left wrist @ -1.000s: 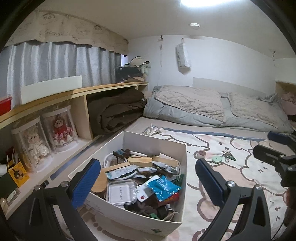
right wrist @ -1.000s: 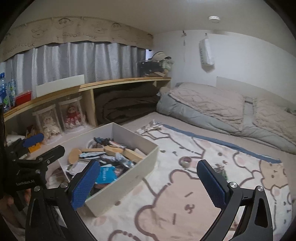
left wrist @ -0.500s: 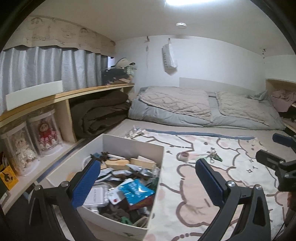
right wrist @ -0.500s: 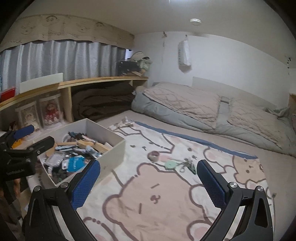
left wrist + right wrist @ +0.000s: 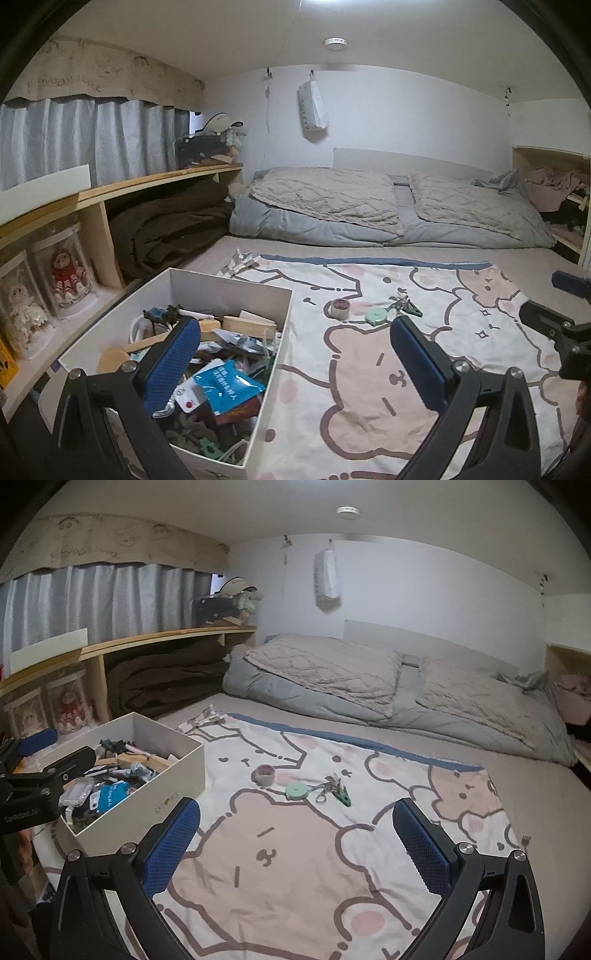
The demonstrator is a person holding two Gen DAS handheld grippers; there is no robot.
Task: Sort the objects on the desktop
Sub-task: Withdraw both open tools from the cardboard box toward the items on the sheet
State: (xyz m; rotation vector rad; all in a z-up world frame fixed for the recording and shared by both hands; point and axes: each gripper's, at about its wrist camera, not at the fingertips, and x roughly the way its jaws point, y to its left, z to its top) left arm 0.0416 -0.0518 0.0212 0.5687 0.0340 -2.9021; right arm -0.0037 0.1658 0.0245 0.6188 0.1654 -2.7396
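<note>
Left gripper (image 5: pixel 295 354): fingers spread wide, nothing between them. It hangs above the near right edge of the white box (image 5: pixel 273 369), over the seam between box and blanket. Right gripper (image 5: pixel 295 834): fingers likewise spread wide and empty, held over the bear-print blanket (image 5: pixel 295 867).

The box stands at the blanket's left edge, beside the wooden shelf (image 5: pixel 147 184). It is filled with mixed clutter, including a blue packet (image 5: pixel 229 384), wooden pieces (image 5: pixel 251 325) and a clear plastic case (image 5: pixel 75 794).

Three loose items lie on the blanket, ahead of both grippers and apart from the box: a roll of tape (image 5: pixel 265 774), a round mint-green tape measure (image 5: pixel 297 791) just beside it, and a set of keys with a green clip (image 5: pixel 338 792) touching the green disc's right side.

Folded bedding (image 5: pixel 369 206) lies along the far wall. Two dolls in clear cases (image 5: pixel 66 273) stand under the shelf.
</note>
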